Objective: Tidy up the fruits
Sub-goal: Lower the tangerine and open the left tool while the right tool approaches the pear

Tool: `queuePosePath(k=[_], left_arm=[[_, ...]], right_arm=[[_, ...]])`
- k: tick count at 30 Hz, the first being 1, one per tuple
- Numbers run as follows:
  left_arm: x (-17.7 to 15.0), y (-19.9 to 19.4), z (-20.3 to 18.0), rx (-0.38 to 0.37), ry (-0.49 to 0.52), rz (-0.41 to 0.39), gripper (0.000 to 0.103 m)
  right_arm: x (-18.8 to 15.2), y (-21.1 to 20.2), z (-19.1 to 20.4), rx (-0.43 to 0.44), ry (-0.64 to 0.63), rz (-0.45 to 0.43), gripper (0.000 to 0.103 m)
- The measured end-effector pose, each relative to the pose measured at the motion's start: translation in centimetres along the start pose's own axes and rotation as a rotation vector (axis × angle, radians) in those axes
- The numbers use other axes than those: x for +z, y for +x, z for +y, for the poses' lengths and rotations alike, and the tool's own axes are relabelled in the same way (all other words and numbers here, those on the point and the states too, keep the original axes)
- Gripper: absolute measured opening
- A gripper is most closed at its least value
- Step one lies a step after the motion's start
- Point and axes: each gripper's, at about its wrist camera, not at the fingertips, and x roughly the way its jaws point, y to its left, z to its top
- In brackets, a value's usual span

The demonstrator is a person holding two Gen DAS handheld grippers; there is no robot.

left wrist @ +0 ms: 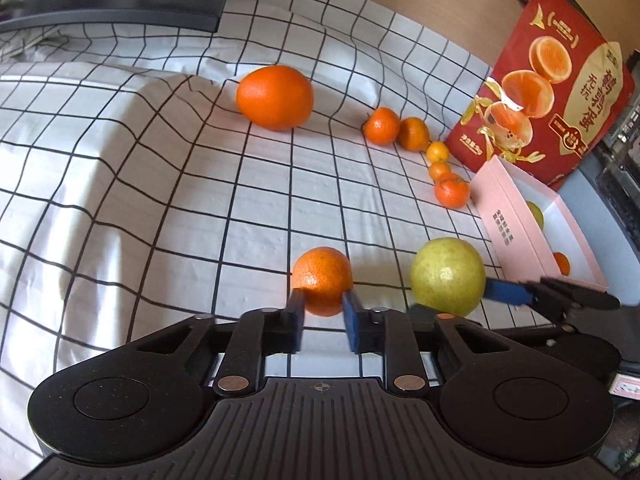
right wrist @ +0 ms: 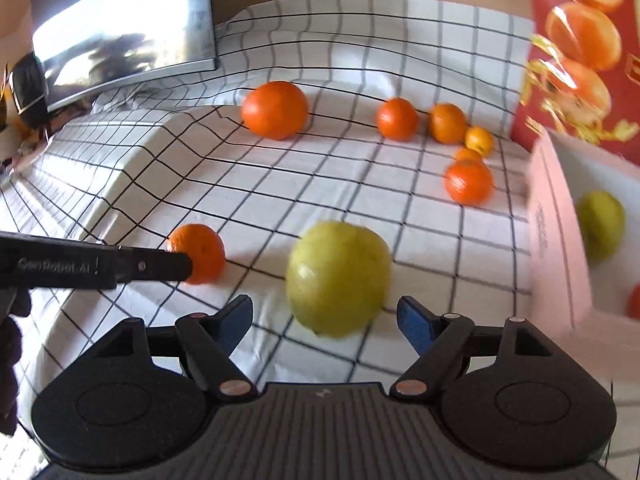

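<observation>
Left gripper (left wrist: pixel 323 309) clamped on round orange mandarin (left wrist: pixel 322 280), right gripper (right wrist: pixel 325 320) wide, round yellow-green pear (right wrist: pixel 338 278) just ahead between its fingers

My left gripper (left wrist: pixel 322 307) fills the lower frame: matte black housing with two round discs, a ribbed centre plate, copper-coloured pivot rivets and blue finger pads. My right gripper (right wrist: pixel 325 322) matches it. At centre left, white "GenRobot.AI" lettering marks a black finger.

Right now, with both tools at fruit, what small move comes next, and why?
Probably lift the left tool: its pads already pinch the small orange. The right tool stands open around the green fruit, untouched, and the pink box lies near.
</observation>
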Motion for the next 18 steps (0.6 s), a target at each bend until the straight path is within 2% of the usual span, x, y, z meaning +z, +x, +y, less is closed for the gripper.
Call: queuePosePath(k=[5,10,14,16,18], left_arm=[[-0.7,0.1,-0.5,0.025,0.039,0.031,0.022],[-0.4,-0.5,-0.8,0.018,0.038,0.035,0.022],[0.1,-2.1,-1.7,0.040,0.080,-0.021,0.023],[0.4,-2.6,-2.1,0.071,0.123,-0.063,0.024],[0.8,-2.4,-2.5,0.109,0.175,-0.078,0.026]], right_arm=[[0.1,0.5,0.3,-0.011,-0.034,0.000,0.080],[0.3,1.2,-0.1,-0.036,-0.050,0.010,0.080],[0.9,1.5,-0.5,-0.039,-0.031,-0.012,0.080],[1.1,1.6,-0.7,-0.036,-0.021,-0.008,0.077],[1.0,1.4,-0.8,-0.019,-0.015,-0.001,0.063]])
